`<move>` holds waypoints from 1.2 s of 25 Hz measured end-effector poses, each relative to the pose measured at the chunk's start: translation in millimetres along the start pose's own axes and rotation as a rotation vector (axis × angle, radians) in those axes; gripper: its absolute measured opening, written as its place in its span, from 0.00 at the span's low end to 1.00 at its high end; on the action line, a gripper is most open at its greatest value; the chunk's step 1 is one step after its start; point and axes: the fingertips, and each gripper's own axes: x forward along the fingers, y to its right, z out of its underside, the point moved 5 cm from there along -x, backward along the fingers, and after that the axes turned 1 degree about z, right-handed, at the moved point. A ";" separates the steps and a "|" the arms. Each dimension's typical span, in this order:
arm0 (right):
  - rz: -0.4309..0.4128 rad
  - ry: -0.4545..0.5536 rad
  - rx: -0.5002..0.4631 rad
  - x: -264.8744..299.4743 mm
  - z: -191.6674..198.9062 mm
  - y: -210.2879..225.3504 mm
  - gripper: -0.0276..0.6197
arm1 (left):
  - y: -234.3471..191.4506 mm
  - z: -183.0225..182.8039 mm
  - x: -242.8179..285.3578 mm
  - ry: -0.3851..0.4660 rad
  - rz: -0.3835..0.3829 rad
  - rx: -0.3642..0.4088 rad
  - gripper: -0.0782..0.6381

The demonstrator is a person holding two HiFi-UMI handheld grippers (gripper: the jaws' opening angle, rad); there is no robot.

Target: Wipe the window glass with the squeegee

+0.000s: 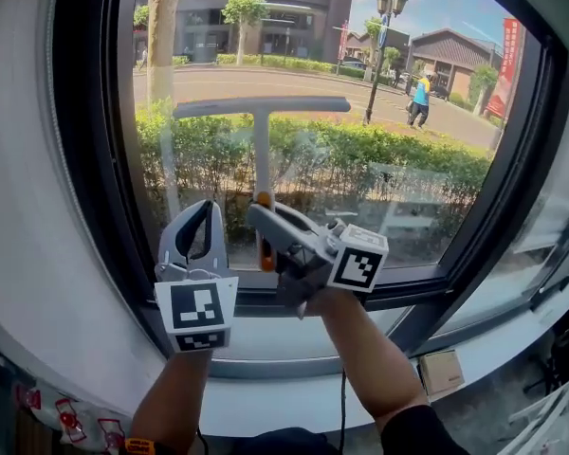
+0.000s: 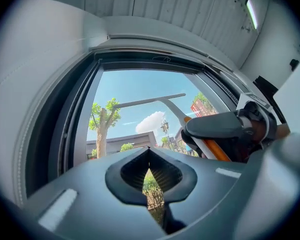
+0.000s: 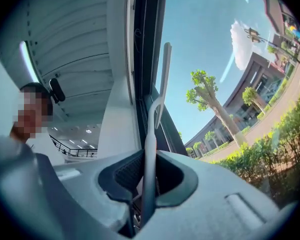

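The squeegee [image 1: 262,140] is a grey T-shaped tool with an orange grip at the bottom of its handle. Its blade [image 1: 261,107] lies level against the window glass [image 1: 379,93], in the upper half of the pane. My right gripper [image 1: 258,216] is shut on the handle just above the orange grip, and the grey shaft [image 3: 149,149] runs up between its jaws to the blade [image 3: 165,79]. My left gripper [image 1: 199,211] hangs just left of the handle, shut with nothing in it. From the left gripper [image 2: 149,151] I see the squeegee [image 2: 150,101] up and to the right.
A black window frame [image 1: 95,159] surrounds the pane, with a white sill [image 1: 294,401] below and a white wall [image 1: 24,207] at left. A cardboard box [image 1: 441,371] lies on the floor at lower right. Outside are a hedge, a tree trunk and a street.
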 end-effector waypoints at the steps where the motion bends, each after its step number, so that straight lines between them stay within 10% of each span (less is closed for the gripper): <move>1: -0.017 0.015 -0.010 2.0 -16.0 -0.7 0.11 | 3.1 -13.9 4.9 0.022 0.002 0.006 0.12; 14: -0.088 0.090 0.014 27.6 -116.9 6.4 0.11 | 13.2 -83.9 36.5 0.108 -0.026 0.071 0.12; 30: -0.032 0.030 0.194 -21.9 -16.3 30.7 0.11 | 47.7 7.7 16.1 -0.047 0.018 0.021 0.12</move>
